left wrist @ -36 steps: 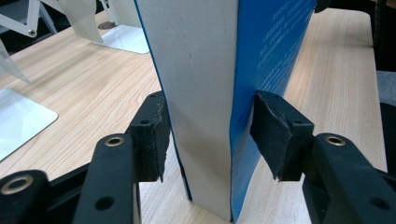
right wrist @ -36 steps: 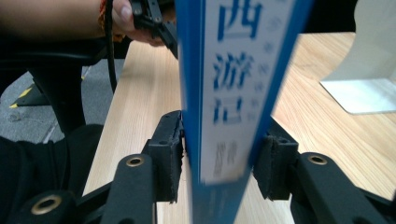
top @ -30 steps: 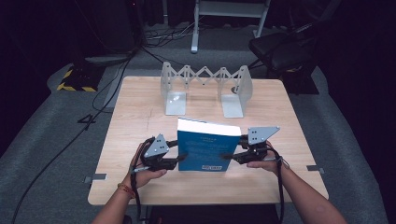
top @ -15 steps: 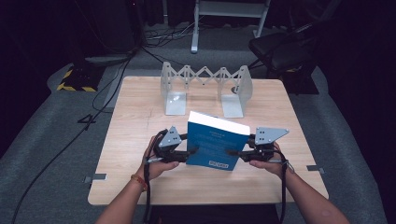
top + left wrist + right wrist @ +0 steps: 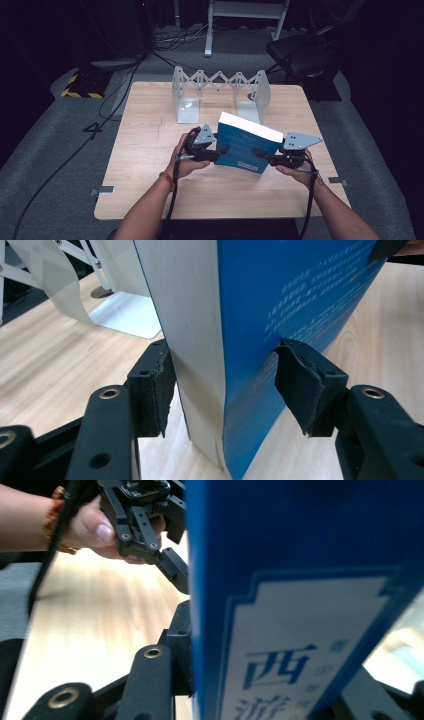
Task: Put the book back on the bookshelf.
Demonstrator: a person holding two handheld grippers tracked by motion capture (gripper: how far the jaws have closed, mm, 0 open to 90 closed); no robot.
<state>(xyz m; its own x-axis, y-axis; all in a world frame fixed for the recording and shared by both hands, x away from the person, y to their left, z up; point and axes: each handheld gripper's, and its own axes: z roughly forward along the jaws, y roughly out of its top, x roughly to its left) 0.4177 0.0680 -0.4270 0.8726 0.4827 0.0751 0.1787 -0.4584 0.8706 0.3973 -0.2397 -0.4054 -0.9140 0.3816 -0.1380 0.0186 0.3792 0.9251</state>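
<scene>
A thick blue book (image 5: 247, 145) is held tilted up above the wooden table (image 5: 150, 150), its white page edge on top. My left gripper (image 5: 222, 151) is shut on its left side; in the left gripper view the pads press the page block and the blue cover (image 5: 300, 290). My right gripper (image 5: 257, 154) grips the right side, and its jaws have just been closing with the book between them. In the right gripper view the blue book (image 5: 300, 555) with its white label stands between the jaws of the right gripper (image 5: 270, 680), and the left gripper (image 5: 170, 565) shows beyond.
An expandable metal book rack (image 5: 220, 92) stands at the back of the table, just behind the book; its plate (image 5: 120, 315) is near in the left gripper view. A dark chair (image 5: 300, 55) and cables lie on the floor beyond the table.
The book has tipped up from nearly flat to steeply tilted and shifted right. My left hand moved right with it; the right hand shifted a little.
</scene>
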